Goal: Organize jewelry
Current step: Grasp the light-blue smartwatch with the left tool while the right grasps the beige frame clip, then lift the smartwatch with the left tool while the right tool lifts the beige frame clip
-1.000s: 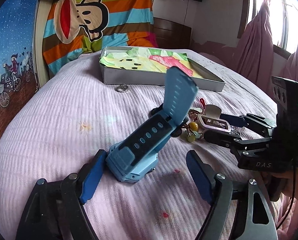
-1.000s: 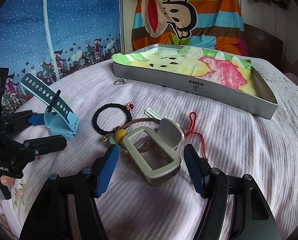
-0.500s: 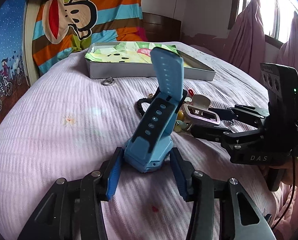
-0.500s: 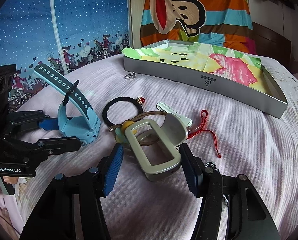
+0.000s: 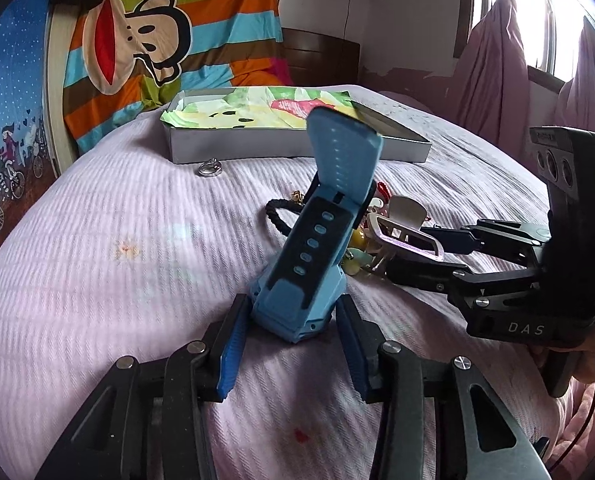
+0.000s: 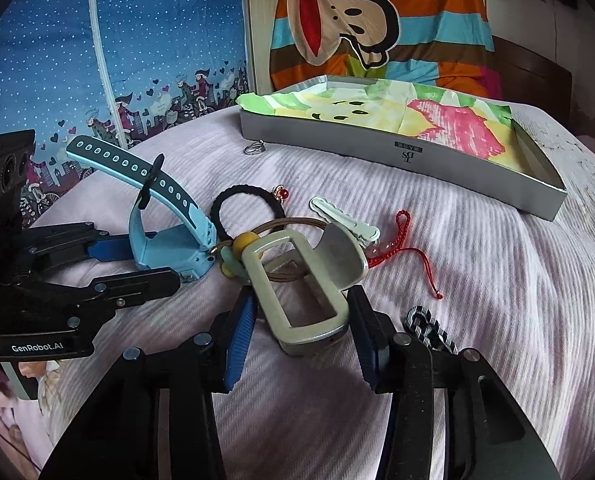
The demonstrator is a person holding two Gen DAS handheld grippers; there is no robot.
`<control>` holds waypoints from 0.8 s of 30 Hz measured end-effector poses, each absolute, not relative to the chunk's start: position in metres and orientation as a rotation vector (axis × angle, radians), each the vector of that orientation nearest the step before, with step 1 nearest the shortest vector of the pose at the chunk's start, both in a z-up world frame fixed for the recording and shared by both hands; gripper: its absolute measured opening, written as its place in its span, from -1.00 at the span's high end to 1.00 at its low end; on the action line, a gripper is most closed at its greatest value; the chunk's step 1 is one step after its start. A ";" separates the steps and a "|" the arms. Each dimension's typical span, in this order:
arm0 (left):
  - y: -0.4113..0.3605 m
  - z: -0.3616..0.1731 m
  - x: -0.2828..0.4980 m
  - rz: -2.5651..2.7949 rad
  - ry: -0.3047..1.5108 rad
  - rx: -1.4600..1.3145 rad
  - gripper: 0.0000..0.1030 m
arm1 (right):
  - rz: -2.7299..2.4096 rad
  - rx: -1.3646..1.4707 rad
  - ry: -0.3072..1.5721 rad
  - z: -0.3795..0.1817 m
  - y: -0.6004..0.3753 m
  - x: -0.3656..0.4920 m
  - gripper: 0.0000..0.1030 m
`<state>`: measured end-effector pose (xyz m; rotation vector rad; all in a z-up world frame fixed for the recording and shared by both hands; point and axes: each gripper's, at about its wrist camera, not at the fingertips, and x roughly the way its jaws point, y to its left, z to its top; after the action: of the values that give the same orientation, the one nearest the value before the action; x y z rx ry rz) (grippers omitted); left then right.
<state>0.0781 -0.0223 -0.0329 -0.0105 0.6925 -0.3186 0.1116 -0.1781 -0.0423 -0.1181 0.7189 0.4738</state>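
Left gripper (image 5: 295, 322) down low on the pink ribbed bedspread (image 5: 97, 280), blue pads clamped on either side of the blue watch (image 5: 301, 292), gripping its case. Watch strap standing up and bending over toward the silver tray (image 5: 297, 146). Same watch in the right wrist view (image 6: 169, 248), pinched between the left tool's dark fingers.

Right gripper (image 6: 301, 334) closed around the grey clasp-like frame (image 6: 297, 312), pads pressed against both sides of its near end. Frame's far end resting on a tangle: black hair tie (image 6: 245, 196) with a red bead, brown elastic band (image 6: 293, 226) with a yellow bead, pale hair clip (image 6: 343, 216). Red cord bracelet (image 6: 409, 244) just beside the pile, to the right. Black-and-white patterned piece (image 6: 429, 326) near the right finger.

Small silver ring (image 6: 254, 147) lying alone on the bedspread, just in front of the tray's near wall. Tray lined with colourful printed paper.
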 end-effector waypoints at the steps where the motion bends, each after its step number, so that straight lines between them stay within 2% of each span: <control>1: -0.023 -0.033 0.078 -0.321 0.691 -0.008 0.21 | 0.470 -0.117 0.724 -0.043 -0.178 0.111 0.24; 15: -0.029 -0.034 0.075 -0.350 0.693 0.010 0.20 | 0.419 0.086 0.753 -0.044 -0.198 0.098 0.24; 24: -0.029 -0.034 0.087 -0.368 0.717 -0.015 0.15 | 0.404 0.110 0.755 -0.046 -0.198 0.099 0.24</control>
<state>0.0868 -0.0293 -0.0339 -0.0154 0.7167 -0.3677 0.0988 -0.1976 -0.0465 0.1101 0.7554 0.4042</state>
